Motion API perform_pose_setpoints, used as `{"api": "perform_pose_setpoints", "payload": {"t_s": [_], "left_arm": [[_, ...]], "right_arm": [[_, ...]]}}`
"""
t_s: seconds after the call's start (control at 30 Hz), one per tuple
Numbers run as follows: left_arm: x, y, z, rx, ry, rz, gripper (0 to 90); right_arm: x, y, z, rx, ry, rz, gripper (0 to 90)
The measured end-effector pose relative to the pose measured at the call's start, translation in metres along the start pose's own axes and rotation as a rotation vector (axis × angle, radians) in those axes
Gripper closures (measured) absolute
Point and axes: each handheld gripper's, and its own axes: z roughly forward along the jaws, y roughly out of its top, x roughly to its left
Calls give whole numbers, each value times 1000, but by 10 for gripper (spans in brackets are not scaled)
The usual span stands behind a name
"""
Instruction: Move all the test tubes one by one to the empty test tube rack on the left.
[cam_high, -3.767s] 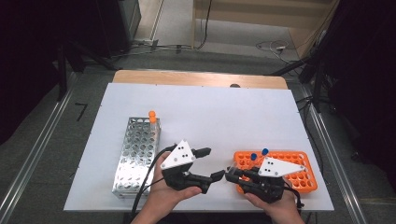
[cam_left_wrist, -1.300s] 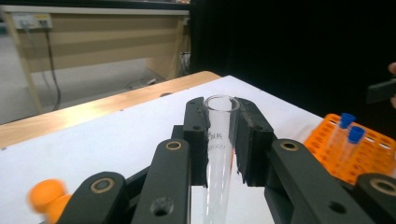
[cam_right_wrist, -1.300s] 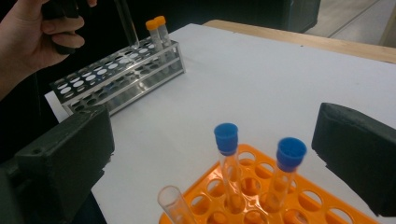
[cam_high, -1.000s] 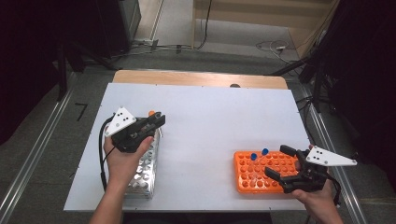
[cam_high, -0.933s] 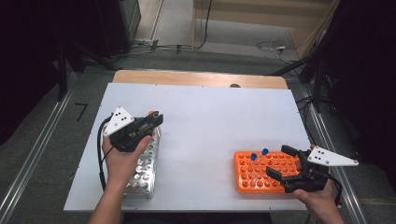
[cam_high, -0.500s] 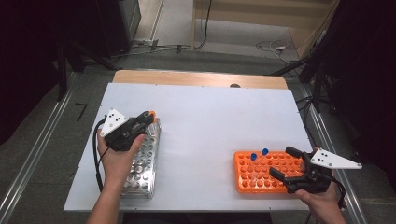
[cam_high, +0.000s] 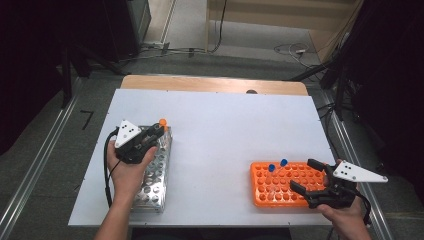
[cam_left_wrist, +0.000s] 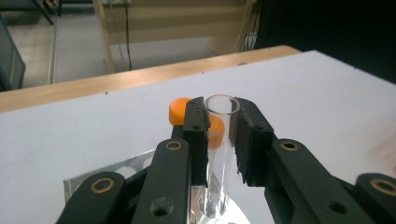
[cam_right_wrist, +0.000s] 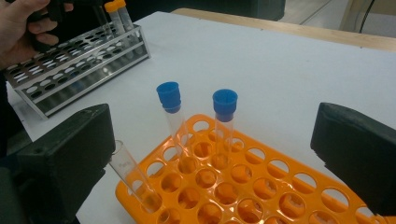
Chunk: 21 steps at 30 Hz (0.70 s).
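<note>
On the white surface (cam_high: 220, 135), a metal rack (cam_high: 152, 177) is lying at the left and an orange rack (cam_high: 280, 187) at the right, well apart. Over the metal rack's far end, the left tool (cam_left_wrist: 219, 135) is clamping an uncapped clear tube (cam_left_wrist: 220, 140) between its jaws, the tube's lower end reaching down into the rack beside two orange-capped tubes (cam_right_wrist: 119, 14). At the orange rack's near right corner, the right tool (cam_high: 312, 180) is hovering with its jaws spread wide, gripping nothing. In that rack, two blue-capped tubes (cam_right_wrist: 224, 121) are standing near the far edge, while an uncapped tube (cam_right_wrist: 133, 175) is leaning in a corner hole.
</note>
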Motion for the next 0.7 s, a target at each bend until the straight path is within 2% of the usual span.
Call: {"api": "perform_pose_setpoints", "payload": {"t_s": [0.17,0.43,0.6,0.7], "left_arm": [[-3,-2,3,56,18,14,769],[-5,-2,6,152,30,6,764],[-6,-2,8,177,16,0,746],[-5,-2,8,186,13,-23,733]], "right_arm": [[0,-2,0,7,-6,-3,0],[0,-6,3,30,7,-9,0],[1,-8,4,39,15,-9,4],[3,-8,6,40,25,-17,13]]}}
